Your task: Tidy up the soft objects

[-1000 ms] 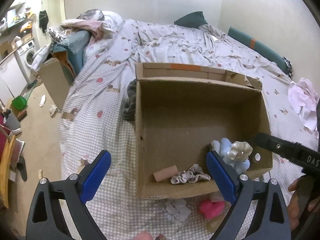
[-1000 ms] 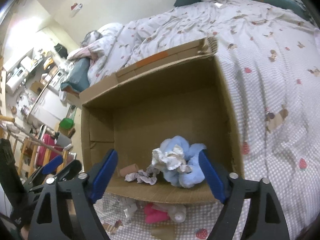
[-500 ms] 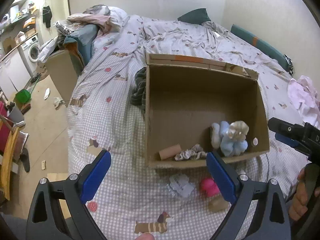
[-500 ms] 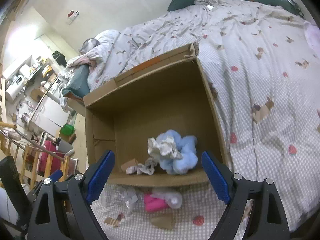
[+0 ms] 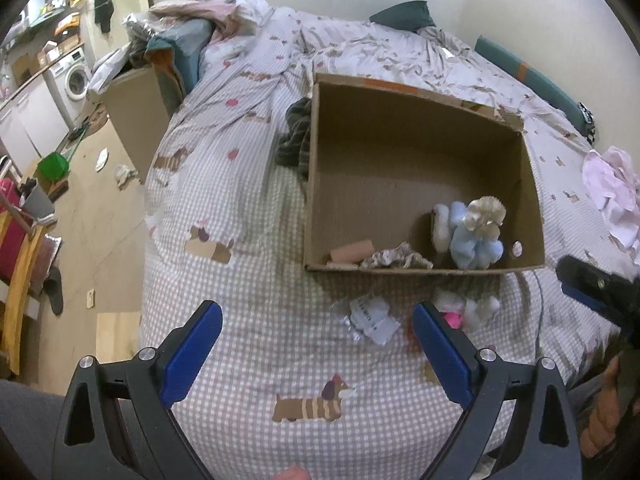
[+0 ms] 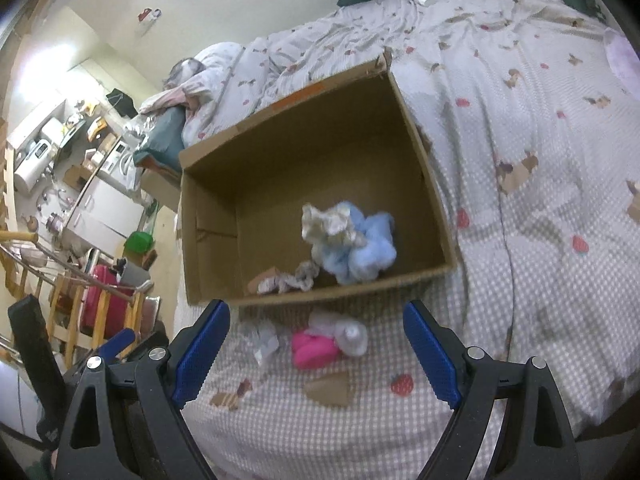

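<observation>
Soft things are split between your box and the bed [image 5: 256, 264], which fills most of both views under a checked cover printed with dogs and strawberries.

Your box [image 5: 400, 120] sits open-topped in the centre-right of the left view and the centre of the right view [image 6: 208, 200]. Most of its floor is bare cardboard.

Your left tool [image 5: 316, 344] shows at the bottom of its own view, released, blue pads spread wide with nothing between them. Your right tool [image 6: 316, 344] is the same at the bottom of its view: spread wide and holding nothing. Both hang over the bed on the near side of the box.

At the far right edge of the left view you can see a pink cloth [image 5: 612, 196] lying crumpled on the cover.

Inside the box, near its front wall, a blue plush [image 5: 476, 236] lies with a cream ruffled piece [image 5: 486, 212] on top of it. Lower left of that is a grey scrunchie [image 5: 394, 258], and left again a small pink roll [image 5: 352, 251] beside the front wall.

Outside, just below the box's front wall, a pink item [image 6: 314, 346] lies on the cover touching a white fluffy one [image 6: 350, 334]. Left of them is a crumpled white wrapper [image 5: 372, 316].
</observation>
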Tool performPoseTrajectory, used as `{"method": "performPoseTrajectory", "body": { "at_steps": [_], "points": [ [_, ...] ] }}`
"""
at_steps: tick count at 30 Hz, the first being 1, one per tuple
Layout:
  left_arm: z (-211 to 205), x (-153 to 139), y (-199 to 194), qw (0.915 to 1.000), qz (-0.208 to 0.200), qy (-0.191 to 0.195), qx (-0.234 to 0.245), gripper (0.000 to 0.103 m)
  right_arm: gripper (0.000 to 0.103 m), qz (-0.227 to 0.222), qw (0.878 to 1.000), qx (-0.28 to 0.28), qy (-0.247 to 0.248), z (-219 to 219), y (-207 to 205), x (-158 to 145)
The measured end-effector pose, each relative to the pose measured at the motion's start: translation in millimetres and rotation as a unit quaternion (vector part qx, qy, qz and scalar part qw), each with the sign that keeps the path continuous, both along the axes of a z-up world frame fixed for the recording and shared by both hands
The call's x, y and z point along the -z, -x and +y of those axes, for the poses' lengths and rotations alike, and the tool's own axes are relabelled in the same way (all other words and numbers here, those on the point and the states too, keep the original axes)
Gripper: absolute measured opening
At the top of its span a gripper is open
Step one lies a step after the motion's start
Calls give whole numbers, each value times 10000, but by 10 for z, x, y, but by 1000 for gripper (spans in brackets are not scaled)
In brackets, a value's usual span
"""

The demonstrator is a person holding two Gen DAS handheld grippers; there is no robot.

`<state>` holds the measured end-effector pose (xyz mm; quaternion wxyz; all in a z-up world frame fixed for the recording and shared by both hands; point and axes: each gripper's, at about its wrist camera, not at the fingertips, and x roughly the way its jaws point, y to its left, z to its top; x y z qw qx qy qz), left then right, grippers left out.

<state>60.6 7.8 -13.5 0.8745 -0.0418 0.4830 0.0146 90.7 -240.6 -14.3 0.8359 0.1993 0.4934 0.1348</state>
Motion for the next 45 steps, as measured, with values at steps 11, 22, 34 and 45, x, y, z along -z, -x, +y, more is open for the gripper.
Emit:
{"method": "performPoseTrajectory", "body": {
  "at_steps": [11,22,34,45],
  "points": [
    [252,238,-16,9980,476,161,-377,95,94,685,9975,90,-120,-131,156,353],
    [351,326,-87,9951,708,280,-636,95,55,1961,9786,-612,-93,346,37,976],
    [289,379,-113,9955,762,219,-525,95,40,2025,9701,-1129,718,908,-110,1189],
    [334,417,-116,9946,812,230,-608,95,7,1628,9774,-1273,453,908,-81,1025]
  ]
}}
